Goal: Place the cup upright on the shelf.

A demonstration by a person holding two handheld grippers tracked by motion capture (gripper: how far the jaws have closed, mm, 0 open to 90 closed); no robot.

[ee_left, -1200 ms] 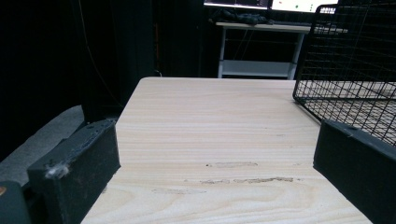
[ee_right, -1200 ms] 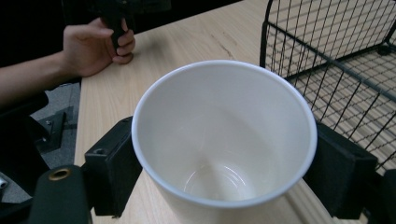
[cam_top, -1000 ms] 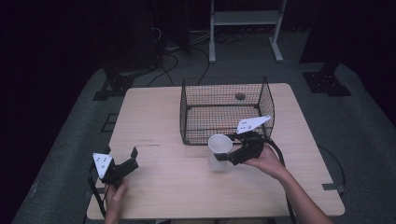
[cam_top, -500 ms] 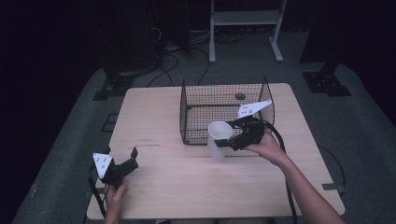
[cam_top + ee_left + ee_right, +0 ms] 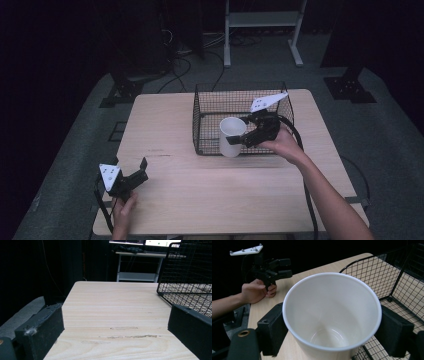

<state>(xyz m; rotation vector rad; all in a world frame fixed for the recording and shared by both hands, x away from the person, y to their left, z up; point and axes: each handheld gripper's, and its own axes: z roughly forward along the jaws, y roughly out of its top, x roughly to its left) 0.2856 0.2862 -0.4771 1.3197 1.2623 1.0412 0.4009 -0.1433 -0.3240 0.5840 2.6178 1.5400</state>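
Cup [image 5: 232, 136], white and empty, is held in the right gripper [image 5: 250, 134], whose jaws are closed against its outer wall just below the rim, one on each side. In the high view it hangs upright at the near wall of the wire basket [image 5: 210, 100], raised off the table [image 5: 220, 195]; whether it is already over the rim or just in front of it I cannot tell. In the right gripper view the cup [image 5: 332, 315] shows a smooth, clean inside and a thin rolled lip.

It looks like a light paper or thin plastic cup, so it should weigh little, but the wall is likely to flex and go oval if squeezed hard. The smooth side may also slip in the pads. Holding high on the wall near the stiffer rim, as now, seems the safest place; a gentle, steady squeeze should do.

The left gripper [image 5: 131, 178] rests at the near left of the table, well apart from the basket, jaws wide open and holding nothing; the left gripper view shows bare wood between them.
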